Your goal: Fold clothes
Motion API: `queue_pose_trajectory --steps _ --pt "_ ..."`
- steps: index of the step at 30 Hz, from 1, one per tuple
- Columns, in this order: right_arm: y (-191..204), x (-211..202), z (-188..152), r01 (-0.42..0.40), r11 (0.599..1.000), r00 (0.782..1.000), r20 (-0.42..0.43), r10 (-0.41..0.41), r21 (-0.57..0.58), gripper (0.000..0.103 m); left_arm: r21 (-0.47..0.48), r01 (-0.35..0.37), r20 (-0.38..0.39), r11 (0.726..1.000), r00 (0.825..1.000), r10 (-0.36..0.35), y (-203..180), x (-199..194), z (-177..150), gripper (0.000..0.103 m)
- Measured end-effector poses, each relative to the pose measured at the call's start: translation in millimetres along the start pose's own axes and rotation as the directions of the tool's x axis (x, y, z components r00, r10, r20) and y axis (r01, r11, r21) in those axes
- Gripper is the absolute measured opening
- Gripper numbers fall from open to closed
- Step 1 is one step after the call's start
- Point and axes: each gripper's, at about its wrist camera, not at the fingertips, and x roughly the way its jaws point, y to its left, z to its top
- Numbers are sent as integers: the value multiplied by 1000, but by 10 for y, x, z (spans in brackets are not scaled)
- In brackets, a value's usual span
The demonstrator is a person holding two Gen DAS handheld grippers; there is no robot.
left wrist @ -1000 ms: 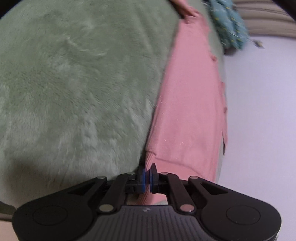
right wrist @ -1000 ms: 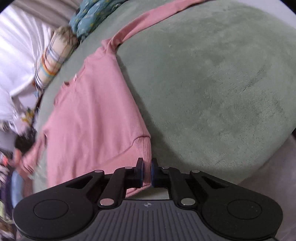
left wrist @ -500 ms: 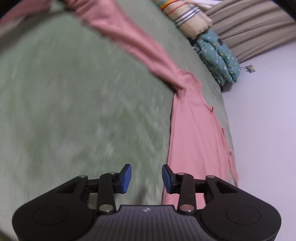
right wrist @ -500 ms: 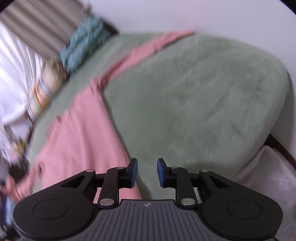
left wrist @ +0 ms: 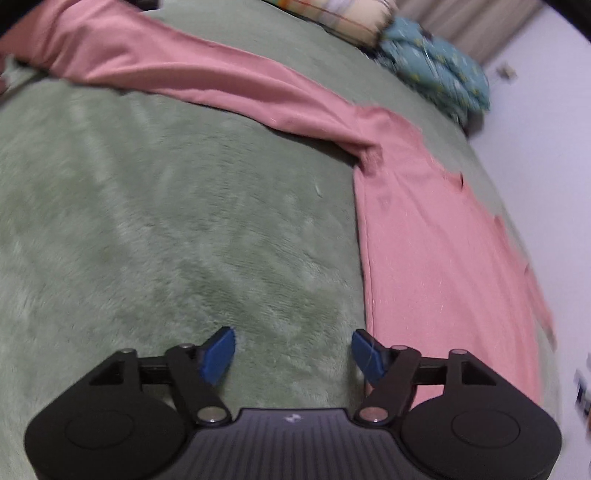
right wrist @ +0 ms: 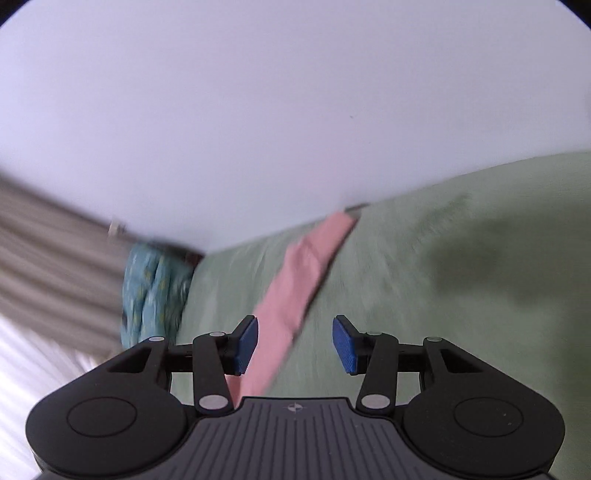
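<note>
So both tools are empty right now. The left tool (left wrist: 293, 350) has its blue pads (left wrist: 218, 350) spread wide with nothing between them, sitting low in its frame over the fuzzy green blanket (left wrist: 166, 229) that covers the bed. The right-hand pad sits right at the edge of the pink top (left wrist: 443, 258), though I can't say if it's actually touching the fabric.

The pink top itself lies flat on the blanket and fills the right side of the left wrist view, running from the lower right up toward the middle. One long sleeve (left wrist: 184, 70) stretches out from there, going diagonally up to the upper left corner of the frame. There's a bunched crease where the sleeve meets the body.

At the top right of that view there's a teal patterned bundle (left wrist: 439, 70) and beside it, at the top centre, something cream with coloured stripes (left wrist: 351, 18), maybe a pillow, too cropped to tell.

The right tool (right wrist: 293, 343) is also spread wide and holds nothing. Its view is blurry and mostly pale wall (right wrist: 277, 110). A strip of the pink fabric (right wrist: 295, 291) runs from the bottom centre, between the pads but closer to the left one, up toward the wall. Green blanket (right wrist: 461, 277) sits to the right, the teal bundle (right wrist: 155, 291) to the left, and a striped curtain (right wrist: 48, 251) at the far left edge.
</note>
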Motion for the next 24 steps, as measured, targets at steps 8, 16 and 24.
queue_pose_trajectory --steps 8,16,24 --pt "-110 1097 26 52 988 993 95 -67 146 42 76 -28 -88 997 995 35 -182 211 96 103" --pt "121 802 121 98 993 962 247 -111 66 8 -17 43 -112 999 993 -44 -4 132 142 103" --pt "374 -17 610 13 1000 952 304 -19 23 8 -74 125 -102 989 986 -132 133 65 150 103"
